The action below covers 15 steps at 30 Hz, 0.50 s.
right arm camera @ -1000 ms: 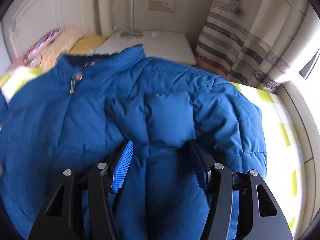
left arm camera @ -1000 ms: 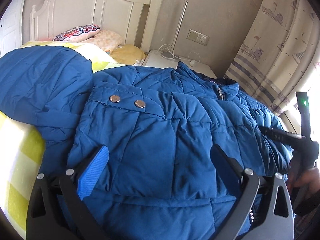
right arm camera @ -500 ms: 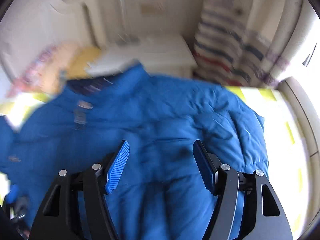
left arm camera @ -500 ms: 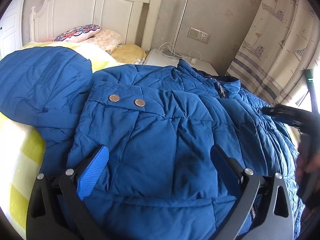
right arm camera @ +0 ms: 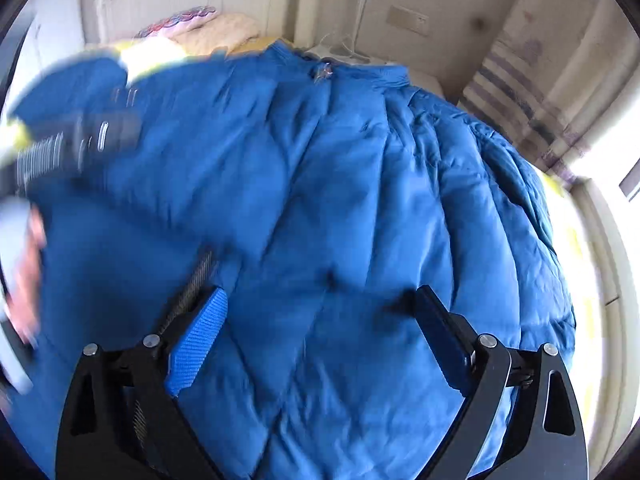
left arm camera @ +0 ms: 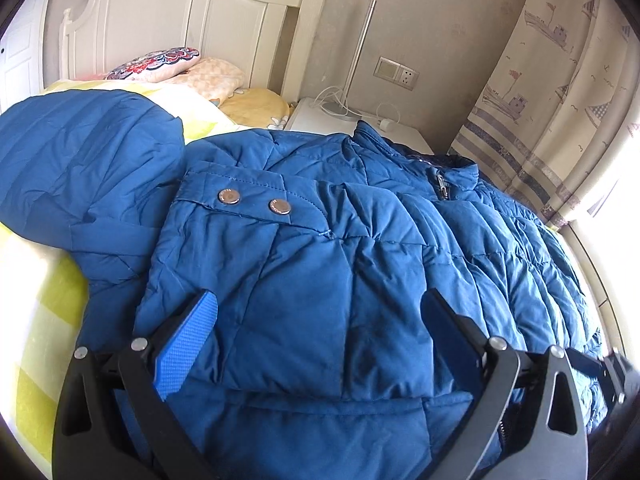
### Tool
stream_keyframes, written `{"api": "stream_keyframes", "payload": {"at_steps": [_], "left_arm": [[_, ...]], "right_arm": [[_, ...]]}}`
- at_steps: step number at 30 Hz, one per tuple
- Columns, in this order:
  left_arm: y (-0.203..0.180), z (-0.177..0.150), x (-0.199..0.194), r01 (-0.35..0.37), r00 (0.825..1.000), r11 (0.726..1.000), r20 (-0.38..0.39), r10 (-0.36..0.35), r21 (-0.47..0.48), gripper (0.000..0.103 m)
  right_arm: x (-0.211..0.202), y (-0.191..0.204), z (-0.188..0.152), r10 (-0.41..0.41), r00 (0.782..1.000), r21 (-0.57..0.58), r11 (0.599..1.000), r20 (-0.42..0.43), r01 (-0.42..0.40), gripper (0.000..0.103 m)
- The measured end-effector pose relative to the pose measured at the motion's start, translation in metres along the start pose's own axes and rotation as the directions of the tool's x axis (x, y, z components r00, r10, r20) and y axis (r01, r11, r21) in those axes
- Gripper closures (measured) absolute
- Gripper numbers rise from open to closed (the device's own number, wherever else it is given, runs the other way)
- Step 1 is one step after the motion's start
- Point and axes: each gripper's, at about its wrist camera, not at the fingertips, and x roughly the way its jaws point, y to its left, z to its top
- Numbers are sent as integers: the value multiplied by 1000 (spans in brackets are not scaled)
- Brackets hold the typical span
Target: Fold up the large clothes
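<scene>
Count of items I see from my two wrist cameras.

I count one blue quilted padded jacket [left arm camera: 320,280] bearing two round silver metal snap buttons [left arm camera: 229,197] and one silver zipper pull [left arm camera: 441,184]; two black two-finger grippers with blue pads, left [left arm camera: 320,312] and right [right arm camera: 320,308]; three pillows [left arm camera: 156,62] at one white wooden headboard [left arm camera: 180,16]; one white bedside cabinet [left arm camera: 320,114]; one slim silver lamp pole [left arm camera: 360,48]; two wall plates [left arm camera: 397,71]; one boat-print curtain [left arm camera: 552,92]; one yellow-striped bedsheet [left arm camera: 36,312].

both wrist views close above jacket [left arm camera: 320,280], facing headboard [left arm camera: 180,20], sharing collar
</scene>
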Motion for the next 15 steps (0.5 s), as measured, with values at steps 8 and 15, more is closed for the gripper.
{"api": "stream_keyframes", "payload": {"at_steps": [8,15], "left_arm": [[73,5,-50,188,978,942,141,-154,-277,3],[248,15,-110,85,969,756,229,88,-649,3]], "right_arm": [[1,-21,-16,69,997,132,989,26,-72,4],[-1,-17,-17,57,998,125,990,26,-60,4]]}}
